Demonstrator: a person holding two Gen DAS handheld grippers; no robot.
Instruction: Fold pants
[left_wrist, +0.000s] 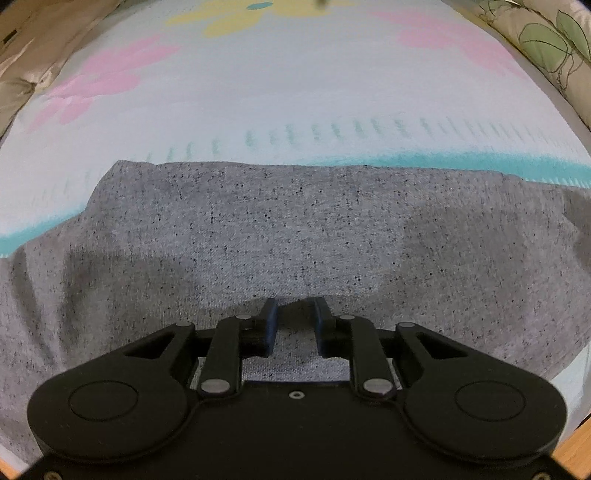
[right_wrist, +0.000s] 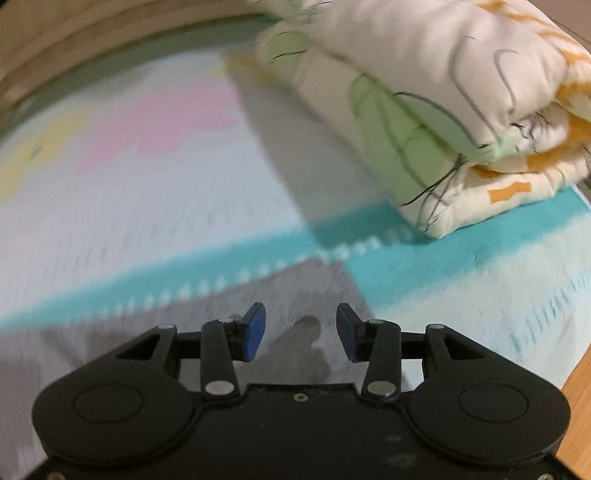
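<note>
While the left gripper (left_wrist: 294, 306) pinches the grey pants (left_wrist: 295, 229) in narrow jaws, the right gripper's (right_wrist: 301, 328) jaws gape empty.

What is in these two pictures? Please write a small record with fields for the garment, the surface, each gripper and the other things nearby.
garment: speckled grey knit pants, lying flat
surface: pale woven mat with pink and yellow flowers and a teal stripe
left gripper: jaws narrowly apart over the grey cloth; grip unclear
right gripper: open, nothing between the fingers
nearby: folded cream quilt with green leaves and orange patches
</note>
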